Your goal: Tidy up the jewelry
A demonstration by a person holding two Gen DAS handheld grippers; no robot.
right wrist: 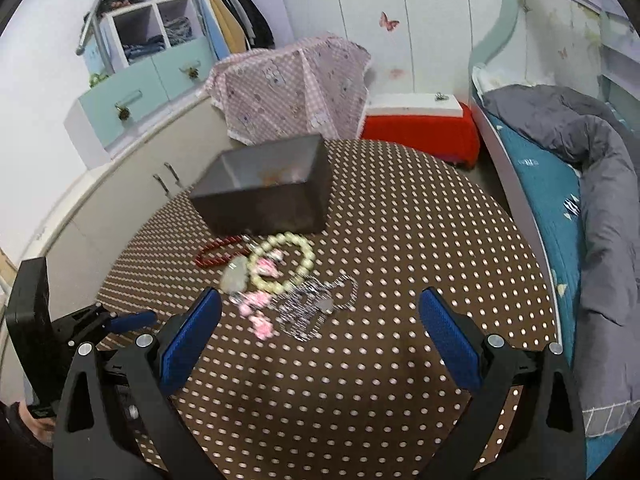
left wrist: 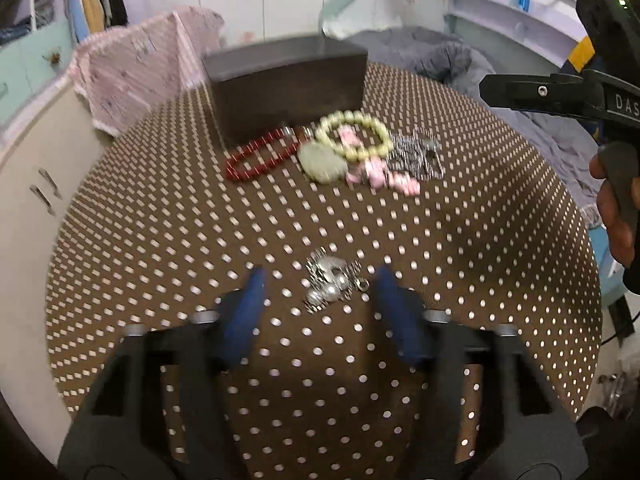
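Table: I see a round top [left wrist: 160,240] under a brown cloth with white dots.
Box: dark, open-topped [right wrist: 264,196], at 12 o'clock from the jewelry pile.
Pile: red bead bracelet [left wrist: 260,156], pale green bead bracelet [left wrist: 354,136], green stone pendant [left wrist: 324,164], pink charms [left wrist: 380,176], silver chain [left wrist: 418,152], bunched together just in front of the box.
Silver earrings: a small cluster [left wrist: 334,284] lying alone at 6 o'clock from the pile.
Left gripper: my left gripper [left wrist: 320,292] has its blue pads apart, either side of the earrings, not pressing them.
Right gripper: my right gripper [right wrist: 320,312] stands wide apart, empty, near the chain.
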